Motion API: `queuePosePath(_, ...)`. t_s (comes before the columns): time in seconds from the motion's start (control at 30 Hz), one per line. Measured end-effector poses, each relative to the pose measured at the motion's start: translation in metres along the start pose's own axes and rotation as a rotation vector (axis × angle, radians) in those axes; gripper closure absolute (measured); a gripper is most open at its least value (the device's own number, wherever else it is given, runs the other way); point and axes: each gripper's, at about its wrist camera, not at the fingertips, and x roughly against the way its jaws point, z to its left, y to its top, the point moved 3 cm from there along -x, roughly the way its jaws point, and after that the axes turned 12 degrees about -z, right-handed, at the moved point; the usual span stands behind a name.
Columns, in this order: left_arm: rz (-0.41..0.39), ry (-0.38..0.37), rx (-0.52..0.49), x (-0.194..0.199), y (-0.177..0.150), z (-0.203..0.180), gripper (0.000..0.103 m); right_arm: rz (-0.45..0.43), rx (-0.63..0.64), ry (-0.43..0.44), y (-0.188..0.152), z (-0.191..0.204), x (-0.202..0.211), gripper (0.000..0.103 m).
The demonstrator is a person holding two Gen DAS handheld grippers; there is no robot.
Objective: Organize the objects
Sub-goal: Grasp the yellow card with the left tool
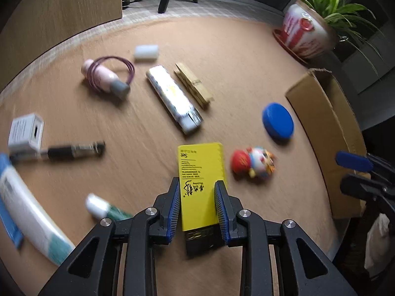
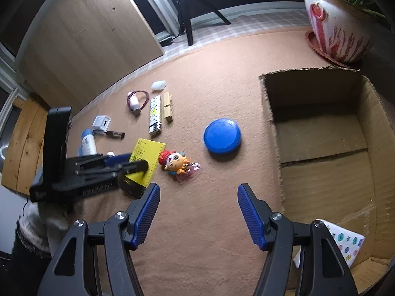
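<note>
My left gripper (image 1: 197,185) is shut on a yellow box (image 1: 201,162) with black print and a black near end. The box is sharp while the table behind it blurs. The right wrist view shows that left gripper (image 2: 133,162) from the side, gripping the yellow box (image 2: 145,150) over the table. My right gripper (image 2: 197,190) hangs open over bare tablecloth with nothing between its blue pads. An open cardboard box (image 2: 321,133) lies just to its right, with a patterned packet (image 2: 345,244) in its near corner.
On the table lie a blue disc (image 1: 278,120), a toy figure (image 1: 254,162), a long silver pack (image 1: 172,98), wooden pegs (image 1: 193,86), a pink bottle (image 1: 103,76), a white block (image 1: 146,53), a white adapter (image 1: 26,130), a black pen (image 1: 76,148) and tubes (image 1: 29,217). A plant pot (image 1: 306,32) stands far right.
</note>
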Motion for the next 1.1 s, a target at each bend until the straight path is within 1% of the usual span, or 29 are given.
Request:
queuePosePath(0.1, -0.015, -0.032, 0.039, 0.008, -0.015, -0.005, 0.077, 0.007, 0.010, 0.009, -0.003, 0.005, -0.002, 0.041)
queuePosePath(0.23, -0.029, -0.027, 0.076, 0.018, -0.033, -0.010, 0.078, 0.022, 0.014, 0.034, -0.006, 0.010, -0.004, 0.041)
queuePosePath(0.33, -0.047, -0.013, 0.080, 0.026, -0.051, -0.019, 0.078, 0.034, 0.017, 0.046, -0.008, 0.013, -0.007, 0.041)
queuePosePath(0.4, -0.070, -0.015, 0.134, 0.032, -0.062, -0.020, 0.077, 0.054, 0.022, 0.068, -0.010, 0.017, -0.012, 0.041)
queuePosePath(0.43, -0.076, -0.017, 0.150, 0.035, -0.067, -0.021, 0.075, 0.062, 0.029, 0.075, -0.011, 0.020, -0.014, 0.041)
queuePosePath(0.47, -0.077, -0.021, 0.161, 0.037, -0.070, -0.021, 0.066, 0.069, 0.040, 0.074, -0.012, 0.024, -0.018, 0.041)
queuePosePath(0.5, -0.075, -0.030, 0.173, 0.040, -0.074, -0.023, 0.055, 0.075, 0.048, 0.075, -0.014, 0.026, -0.020, 0.041)
queuePosePath(0.53, -0.072, -0.027, 0.174, 0.043, -0.077, -0.024, 0.051, 0.085, 0.058, 0.077, -0.015, 0.030, -0.025, 0.041)
queuePosePath(0.57, -0.067, -0.012, 0.171, 0.047, -0.082, -0.025, 0.044, 0.097, 0.066, 0.078, -0.017, 0.034, -0.029, 0.041)
queuePosePath(0.6, -0.061, 0.018, 0.158, 0.051, -0.086, -0.026, 0.040, 0.114, 0.073, 0.085, -0.019, 0.038, -0.035, 0.041)
queuePosePath(0.67, -0.055, 0.046, 0.139, 0.055, -0.091, -0.027, 0.038, 0.150, 0.098, 0.100, -0.025, 0.047, -0.045, 0.041)
queuePosePath(0.77, -0.057, 0.083, 0.135, 0.067, -0.102, -0.018, 0.038, 0.193, 0.170, 0.080, -0.034, 0.062, -0.060, 0.041)
queuePosePath(0.87, -0.071, 0.090, 0.184, 0.081, -0.115, -0.004, 0.038, 0.229, 0.196, 0.064, -0.039, 0.068, -0.071, 0.041)
queuePosePath(1.0, -0.090, 0.092, 0.243, 0.099, -0.132, 0.011, 0.038, 0.233, 0.222, 0.044, -0.039, 0.072, -0.076, 0.040)
queuePosePath(1.1, -0.107, 0.098, 0.264, 0.105, -0.137, 0.016, 0.038, 0.251, 0.258, 0.044, -0.040, 0.080, -0.077, 0.040)
